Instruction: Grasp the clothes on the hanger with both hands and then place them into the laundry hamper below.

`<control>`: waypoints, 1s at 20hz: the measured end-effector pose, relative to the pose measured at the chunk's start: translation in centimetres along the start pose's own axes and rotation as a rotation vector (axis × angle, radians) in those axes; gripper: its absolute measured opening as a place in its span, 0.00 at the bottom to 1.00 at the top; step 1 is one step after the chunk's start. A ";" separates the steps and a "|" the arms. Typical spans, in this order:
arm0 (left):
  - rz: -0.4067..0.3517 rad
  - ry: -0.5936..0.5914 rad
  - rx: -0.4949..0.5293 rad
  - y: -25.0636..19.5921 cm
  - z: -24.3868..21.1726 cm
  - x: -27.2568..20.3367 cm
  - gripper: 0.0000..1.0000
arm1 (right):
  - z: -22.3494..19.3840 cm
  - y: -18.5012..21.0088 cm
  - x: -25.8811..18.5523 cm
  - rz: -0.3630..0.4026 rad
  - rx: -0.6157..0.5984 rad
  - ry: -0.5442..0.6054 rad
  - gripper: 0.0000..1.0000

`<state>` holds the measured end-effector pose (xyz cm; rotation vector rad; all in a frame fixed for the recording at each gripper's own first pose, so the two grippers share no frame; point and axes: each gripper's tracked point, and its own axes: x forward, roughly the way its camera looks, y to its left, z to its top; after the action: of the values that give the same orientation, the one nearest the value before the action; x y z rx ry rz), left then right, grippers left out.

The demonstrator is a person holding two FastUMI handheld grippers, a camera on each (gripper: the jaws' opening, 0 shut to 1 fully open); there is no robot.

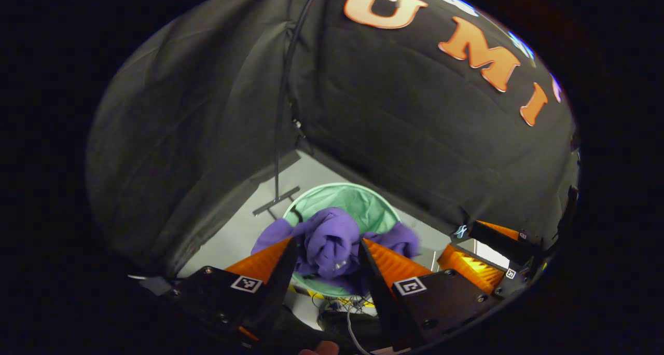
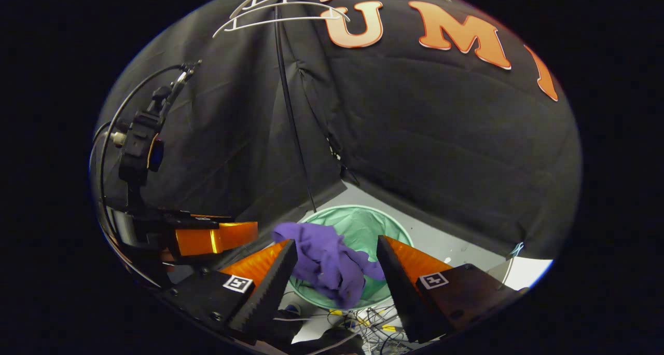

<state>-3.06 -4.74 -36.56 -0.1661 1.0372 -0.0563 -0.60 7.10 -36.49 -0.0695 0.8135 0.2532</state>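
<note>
The purple garment (image 1: 332,243) is lying bunched over the hamper (image 1: 371,207), directly ahead of and below the left gripper (image 1: 326,254), in the gap between its fingers as that view looks. It is draping partly over the hamper's near rim, with folds spilling to both sides. In the right gripper view the garment (image 2: 329,261) is sitting just ahead of the right gripper (image 2: 336,259), hanging across the hamper (image 2: 358,222) mouth.

Both grippers are standing wide apart, and neither pair of fingers appears to be pressing on the cloth; whether a fold is brushing a fingertip cannot be told.

Judging by the soft creases and droop, the garment is light, limp and not fragile, likely to sag and slide where unsupported. A thick bunched fold near the middle looks the best place to pinch, since a thin edge might slip from the ridged pads.

Above the right gripper, bare white hangers (image 2: 282,12) are hanging from a dark pole (image 2: 293,121). The left gripper (image 2: 215,238) is showing off to the right gripper's left.
</note>
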 end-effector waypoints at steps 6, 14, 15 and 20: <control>0.049 -0.019 0.014 2.4 -1.0 -0.1 0.97 | -1.1 -1.5 -0.4 -0.021 0.042 0.024 0.98; 0.007 -0.074 0.027 1.6 0.4 -1.4 0.96 | -0.9 -1.8 -1.4 -0.038 0.065 0.007 0.98; 0.004 -0.080 0.032 1.4 0.6 -1.5 0.96 | -0.8 -1.8 -1.5 -0.040 0.066 0.004 0.98; -0.010 -0.205 0.060 0.5 3.3 -3.8 0.96 | 1.2 -2.0 -2.9 -0.053 0.072 -0.070 0.98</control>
<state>-2.15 -3.37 -31.74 -0.1199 0.8295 -0.0776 -1.20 4.79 -33.65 -0.0142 0.7490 0.1754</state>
